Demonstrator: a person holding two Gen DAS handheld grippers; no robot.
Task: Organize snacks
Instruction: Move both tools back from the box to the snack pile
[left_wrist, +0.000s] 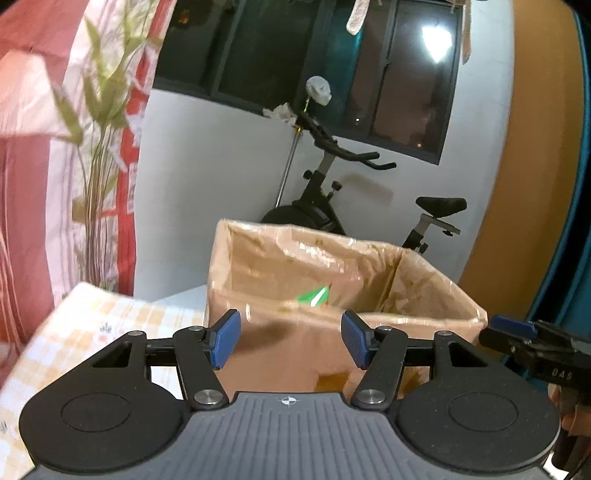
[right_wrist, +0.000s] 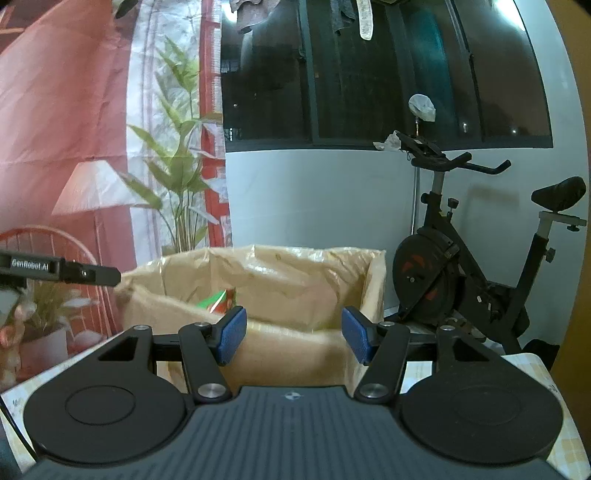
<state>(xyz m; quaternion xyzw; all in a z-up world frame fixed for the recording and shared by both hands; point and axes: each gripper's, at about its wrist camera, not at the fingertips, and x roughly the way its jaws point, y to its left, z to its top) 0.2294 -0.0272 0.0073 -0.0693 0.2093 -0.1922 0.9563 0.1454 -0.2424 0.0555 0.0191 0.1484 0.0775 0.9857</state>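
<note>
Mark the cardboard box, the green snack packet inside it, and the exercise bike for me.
cardboard box (left_wrist: 295, 332): left wrist view, on its near outer wall.
green snack packet (left_wrist: 314, 296): left wrist view, on the green corner showing above the box rim.
exercise bike (right_wrist: 424, 280): right wrist view, on its flywheel housing.

The cardboard box (left_wrist: 295, 332) looks matt brown, lined with glossy, crinkled plastic film (right_wrist: 280, 273). Each claw (left_wrist: 291, 339) (right_wrist: 293, 334) has matt black arms, ribbed blue pads (left_wrist: 226, 338) and shiny metal rivets (right_wrist: 211, 390).
</note>
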